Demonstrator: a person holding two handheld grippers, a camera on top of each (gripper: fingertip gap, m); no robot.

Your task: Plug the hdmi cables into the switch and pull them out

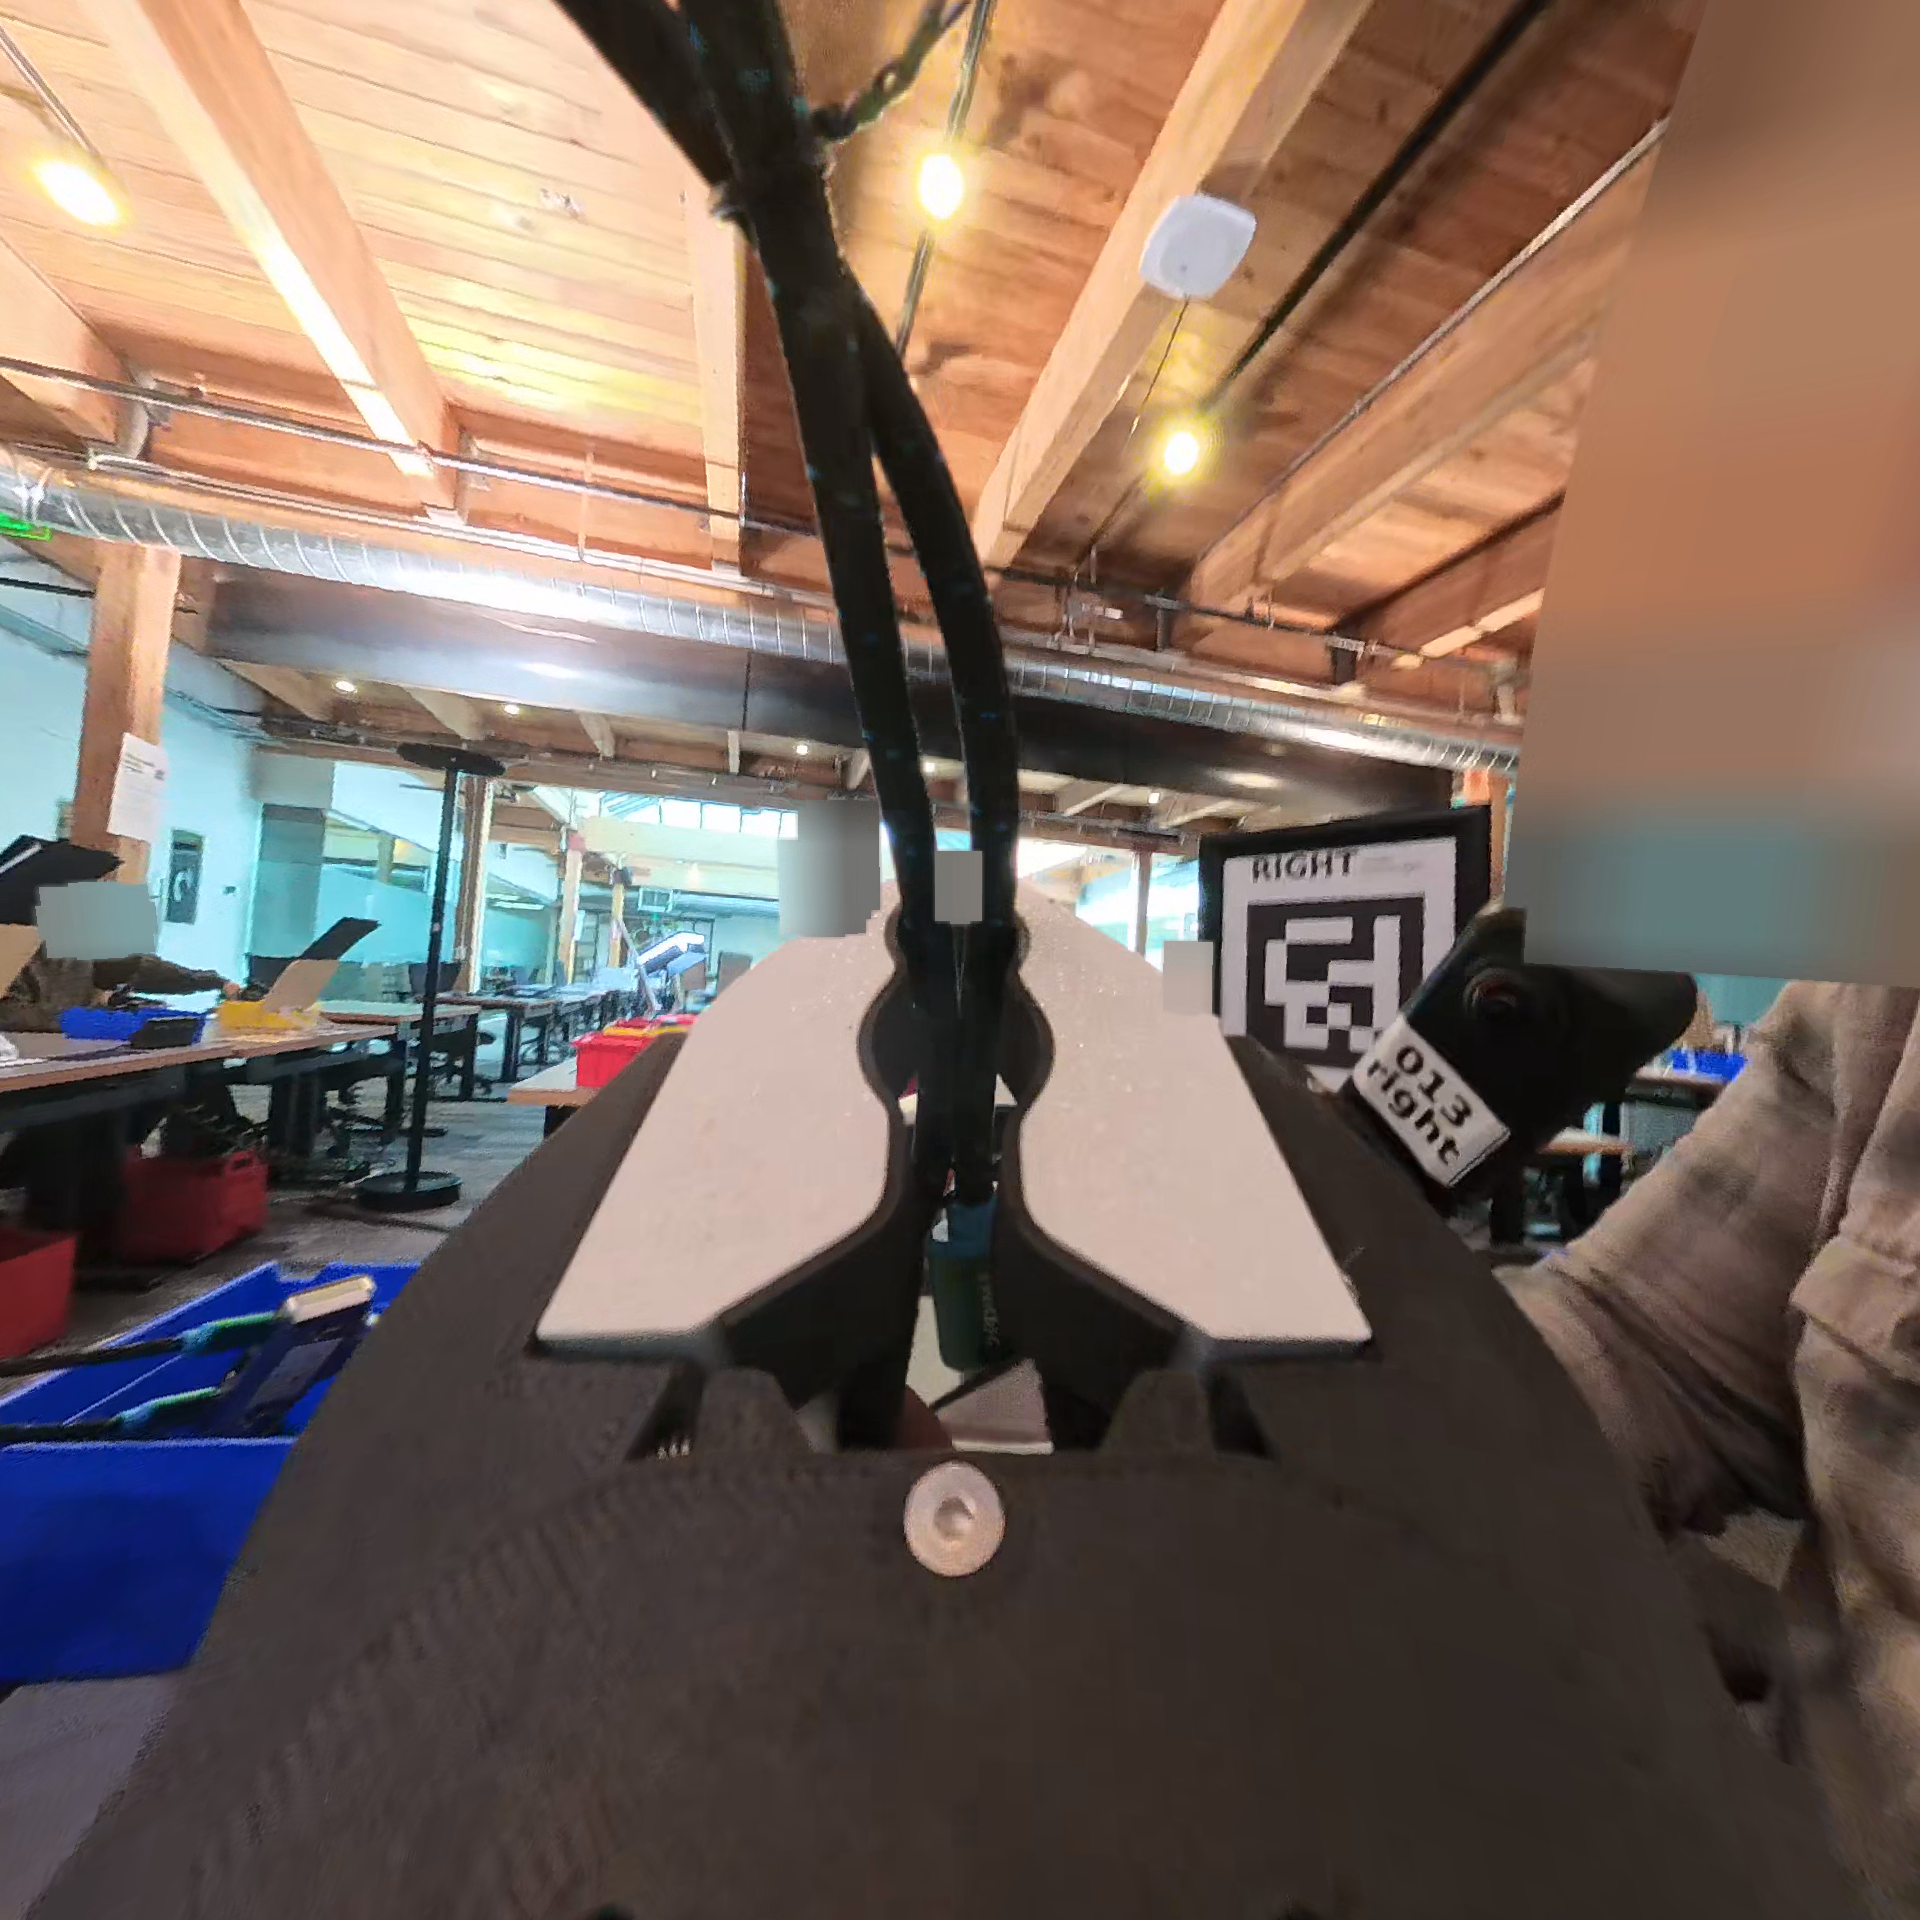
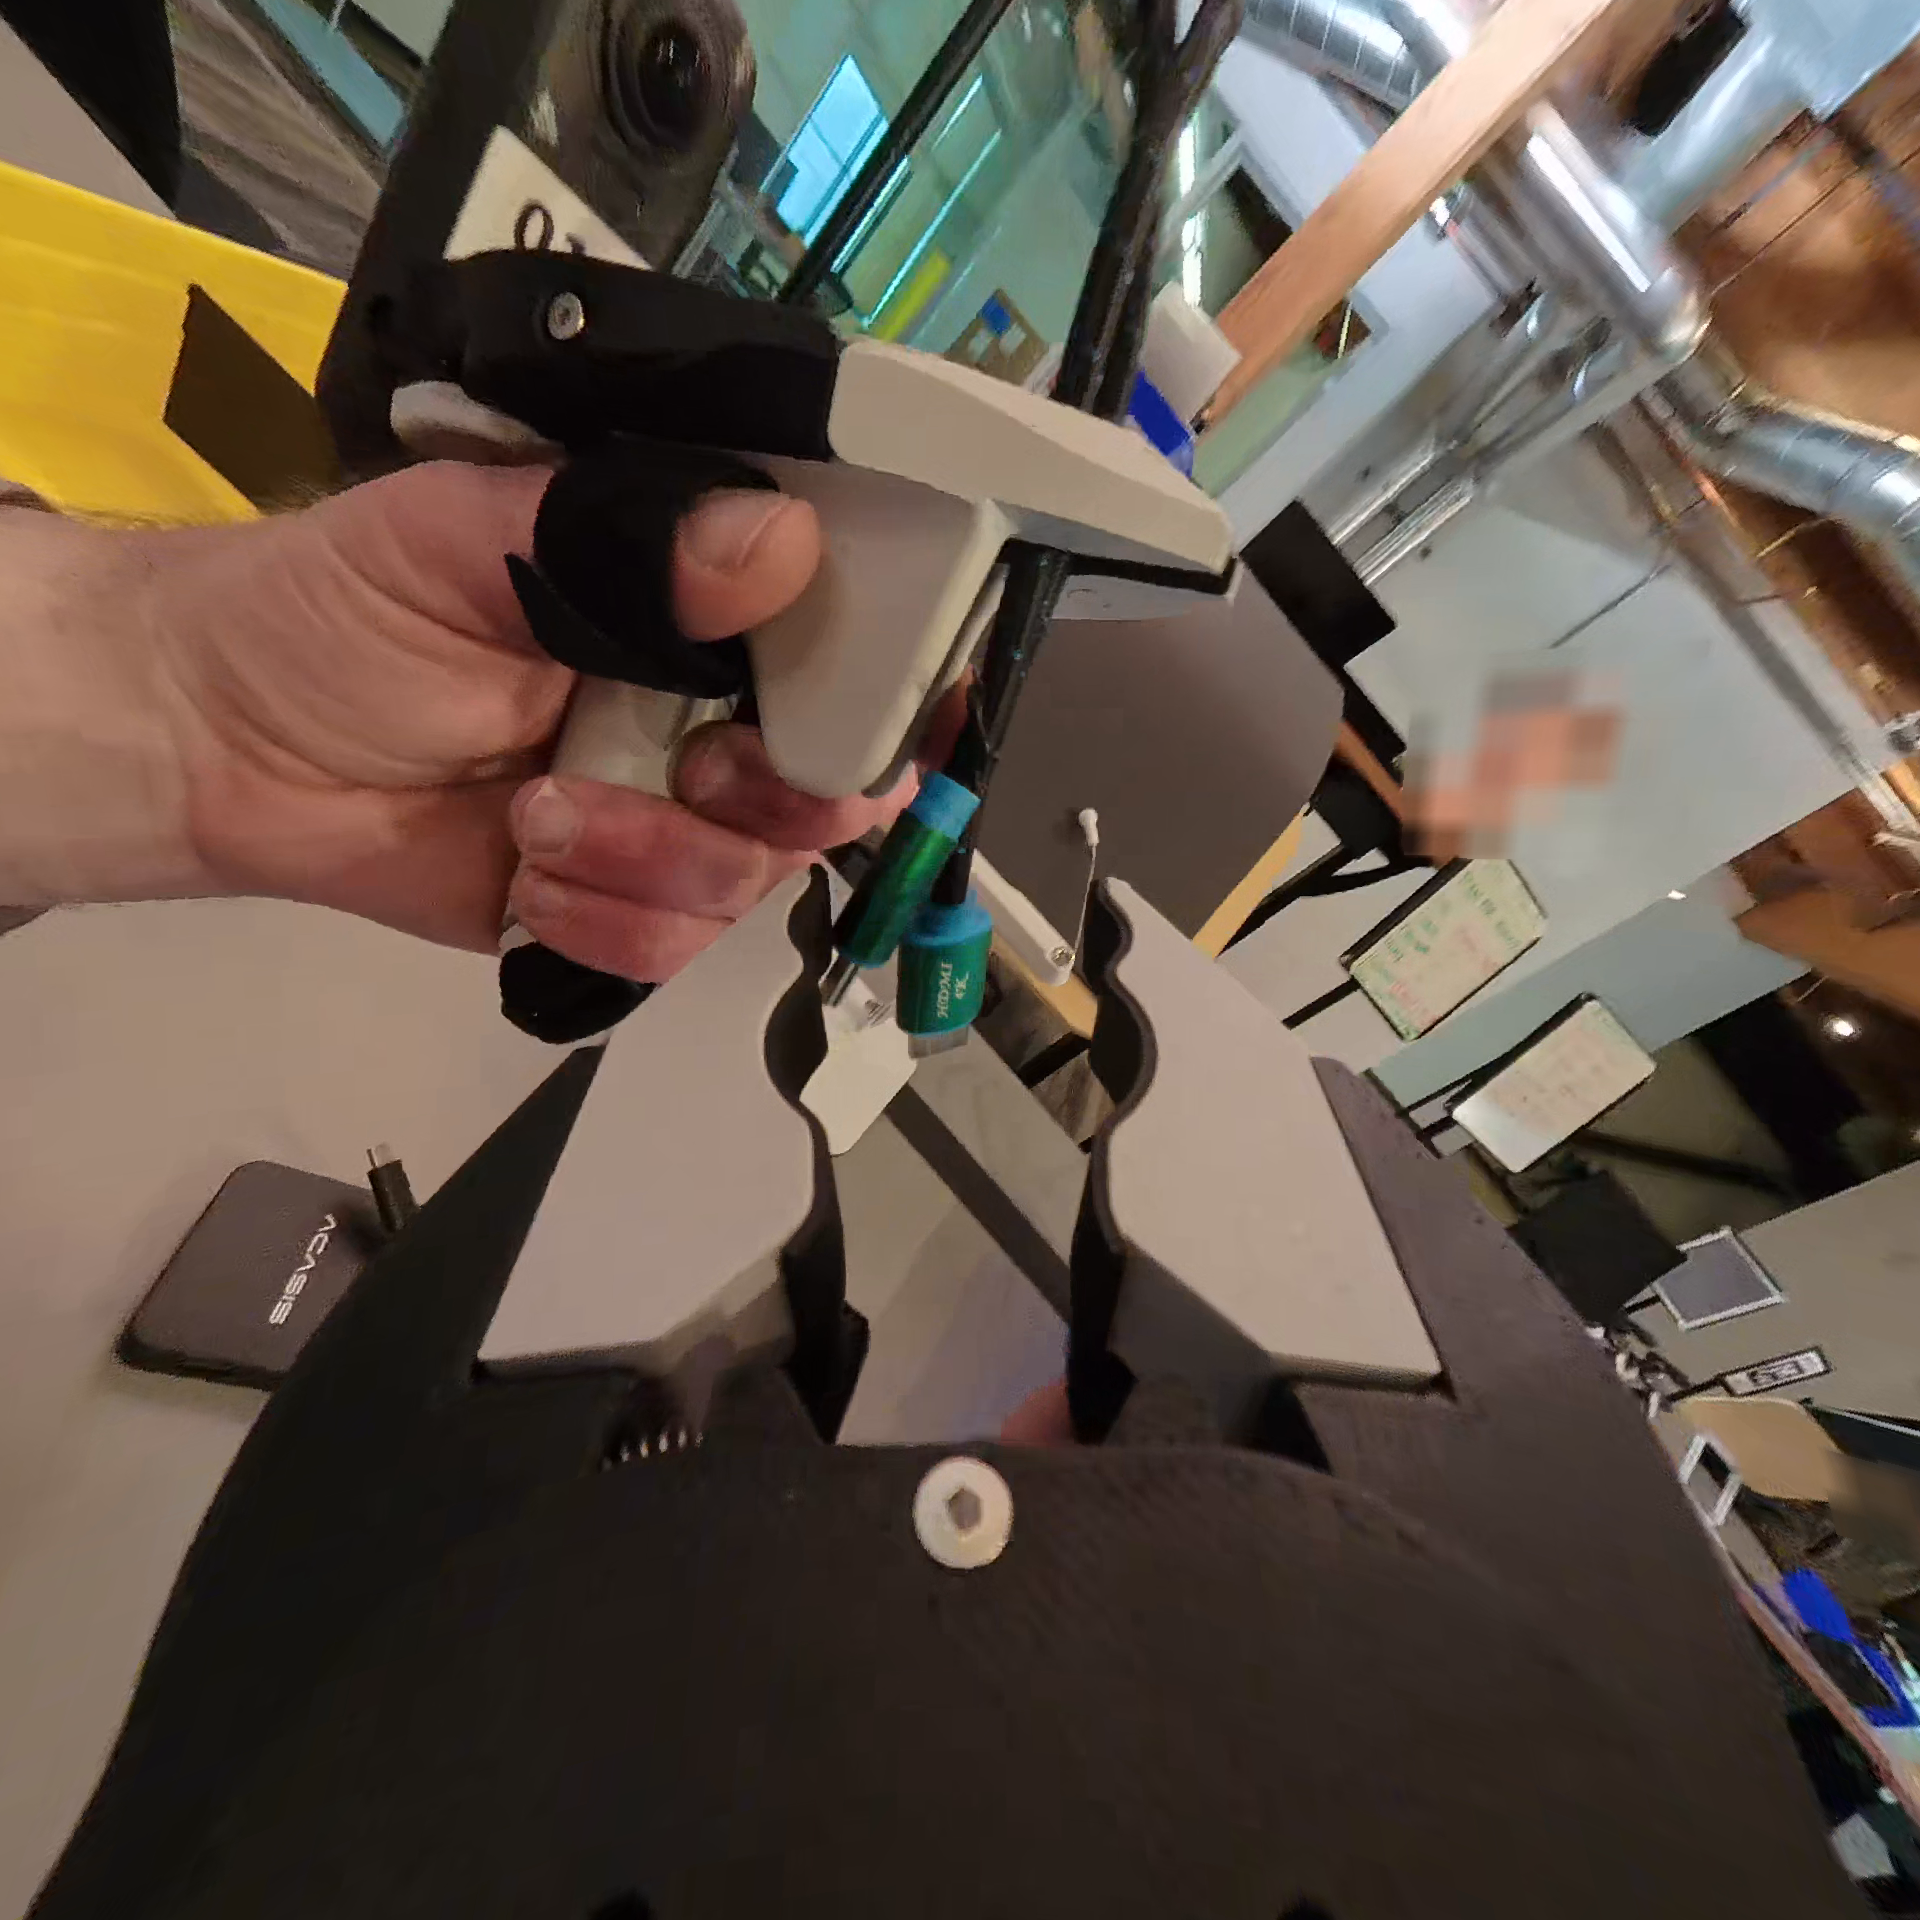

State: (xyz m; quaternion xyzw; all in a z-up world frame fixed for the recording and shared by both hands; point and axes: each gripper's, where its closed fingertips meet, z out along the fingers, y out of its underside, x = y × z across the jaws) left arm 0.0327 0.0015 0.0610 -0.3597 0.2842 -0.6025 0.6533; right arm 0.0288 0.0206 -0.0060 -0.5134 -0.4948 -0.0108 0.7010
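My left gripper (image 1: 956, 925) is shut on two black braided HDMI cables (image 1: 914, 644) that run up out of the frame. It points up towards the ceiling. In the right wrist view a hand holds the left gripper (image 2: 1143, 551) in the air, and the cables' two green plugs (image 2: 935, 966) hang free just below it. My right gripper (image 2: 961, 914) is open and empty, with its fingertips on either side of the hanging plugs and not touching them. The dark grey switch (image 2: 249, 1278) lies on the white table (image 2: 156, 1039), lower left, with a small black plug in its far edge.
A blue bin (image 1: 125, 1538) with more green-ended cables sits at the lower left of the left wrist view. The right gripper's body (image 1: 1507, 1029) and a person's sleeve (image 1: 1714, 1299) are close on the right. A yellow container (image 2: 83, 343) stands behind the table. The left gripper's tips are roughly 7 cm from the right gripper's. The dark grey switch (image 2: 249, 1278) is closer to my right gripper, around 25 cm from its tips; the left tips are 30 cm off.
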